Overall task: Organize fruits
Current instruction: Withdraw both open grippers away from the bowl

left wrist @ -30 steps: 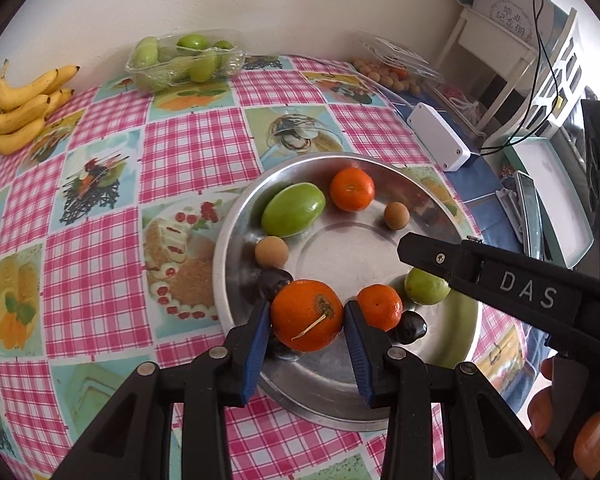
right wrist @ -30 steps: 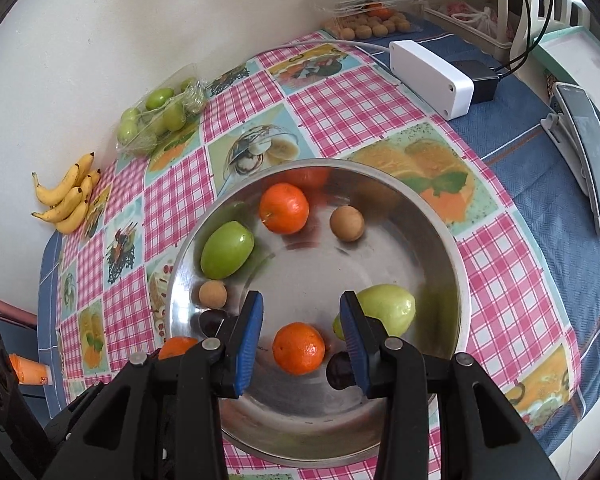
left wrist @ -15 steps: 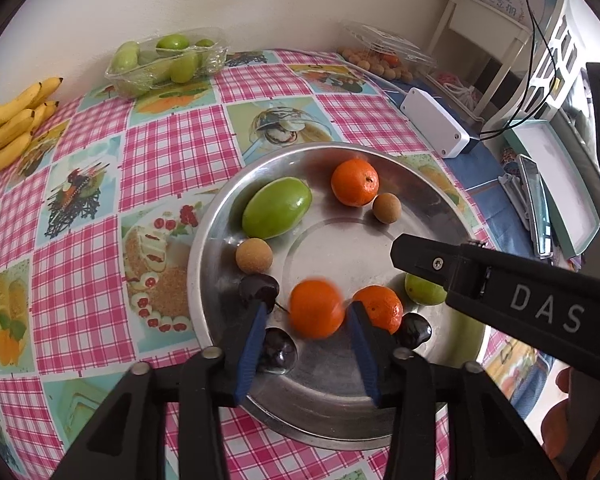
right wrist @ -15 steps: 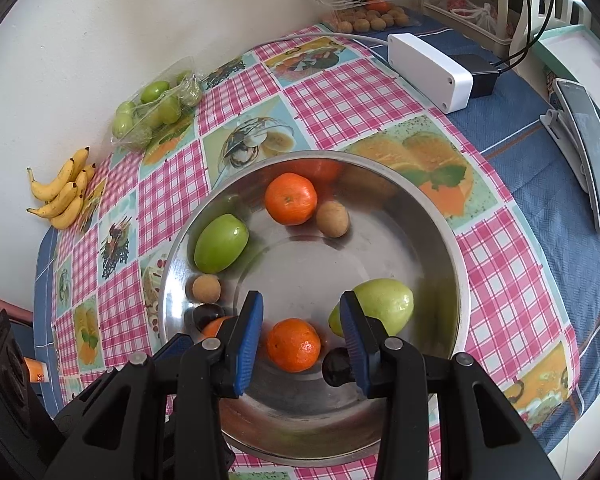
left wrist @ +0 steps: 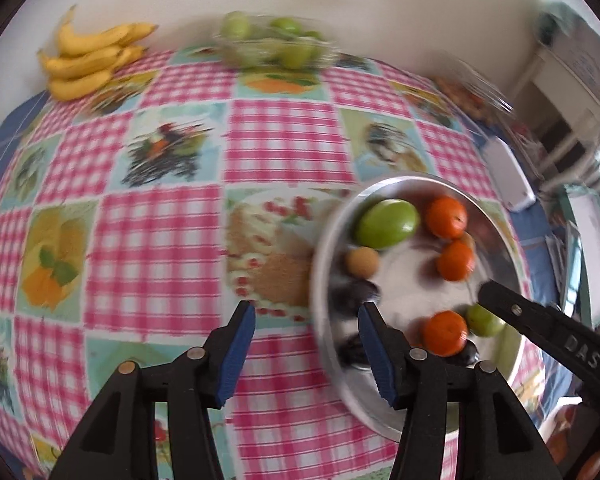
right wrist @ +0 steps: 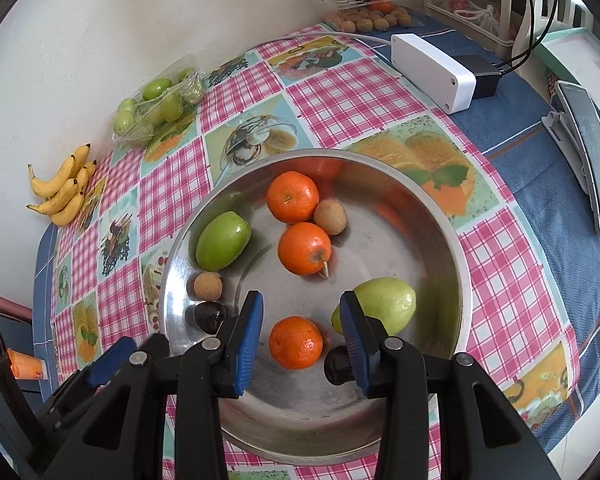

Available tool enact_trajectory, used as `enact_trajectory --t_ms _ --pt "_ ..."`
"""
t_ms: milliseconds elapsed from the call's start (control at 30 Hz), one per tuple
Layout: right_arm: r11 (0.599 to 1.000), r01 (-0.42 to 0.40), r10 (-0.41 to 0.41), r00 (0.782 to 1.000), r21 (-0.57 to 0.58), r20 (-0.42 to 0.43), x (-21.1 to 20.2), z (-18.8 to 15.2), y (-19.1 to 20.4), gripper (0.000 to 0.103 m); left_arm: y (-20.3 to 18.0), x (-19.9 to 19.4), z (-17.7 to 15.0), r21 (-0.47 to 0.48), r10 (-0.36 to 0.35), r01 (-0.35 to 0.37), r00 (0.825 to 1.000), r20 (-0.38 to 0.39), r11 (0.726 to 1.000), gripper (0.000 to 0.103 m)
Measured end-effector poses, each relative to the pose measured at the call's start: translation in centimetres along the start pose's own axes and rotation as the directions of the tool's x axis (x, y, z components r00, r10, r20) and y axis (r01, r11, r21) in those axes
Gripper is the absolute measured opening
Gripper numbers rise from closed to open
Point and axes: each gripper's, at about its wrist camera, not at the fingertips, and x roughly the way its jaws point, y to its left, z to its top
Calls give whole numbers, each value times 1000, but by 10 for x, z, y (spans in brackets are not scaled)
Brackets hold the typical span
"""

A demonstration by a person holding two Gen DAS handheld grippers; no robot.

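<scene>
The left gripper [left wrist: 306,346] stands over the checked tablecloth [left wrist: 156,248] just outside the steel bowl [right wrist: 428,216], its jaws opening with nothing between them; the right gripper [right wrist: 300,334] hangs over the bowl's near side, jaws partly apart and straddling a small orange [right wrist: 296,343] without the pads visibly pressing on it. The step in hand appears to be gathering the oranges together: two [right wrist: 292,197] [right wrist: 305,249] already lie touching near the bowl's middle, beside a brown round fruit [right wrist: 330,217]. To do it well, the right gripper should lower squarely, close across the orange's widest part, and avoid nudging the green fruit [right wrist: 386,304] and dark fruit [right wrist: 338,366] just beside its right finger. The orange is small, round, glossy and evenly coloured; it would likely roll on the smooth metal if released carelessly. The left wrist view is blurred, so fine detail there is unreliable.
</scene>
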Motion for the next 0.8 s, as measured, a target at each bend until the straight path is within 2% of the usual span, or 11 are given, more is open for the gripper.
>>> enact_trajectory --t_ms 100,233,367,400,433,500,567,600,667,800 --pt "1000 1 -1 1000 -15 0 0 0 3 41 23 -1 3 -86 15 -15 1000 -3 996 60" --pt "999 2 -2 1000 -38 0 1 -1 7 41 40 -2 4 -136 23 -24 1000 -9 990 64" --pt "998 1 -1 1000 -55 0 2 -1 12 43 47 0 4 -160 44 -48 999 -27 986 77" --pt "998 2 -2 1000 -60 1 2 -1 12 45 48 0 4 -160 54 -58 998 -30 985 81" --pt "998 2 -2 1000 -64 1 3 -1 12 52 48 0 4 -160 63 -68 997 -32 985 83" --pt "997 5 -4 1000 -73 4 3 -1 14 65 50 1 3 -157 84 -88 996 -33 984 96" --pt "996 9 -8 1000 -86 9 3 -2 15 69 52 0 2 -156 105 -108 994 -26 982 103" --pt "996 10 -9 1000 -91 12 3 -2 17 70 53 0 2 -156 111 -113 994 -23 981 103" --pt "995 14 -13 1000 -100 15 4 -2 18 82 54 -1 2 -153 123 -125 992 -20 980 103" --pt "993 18 -16 1000 -115 17 5 -3 20 83 57 -1 2 -161 136 -136 991 -13 978 103"
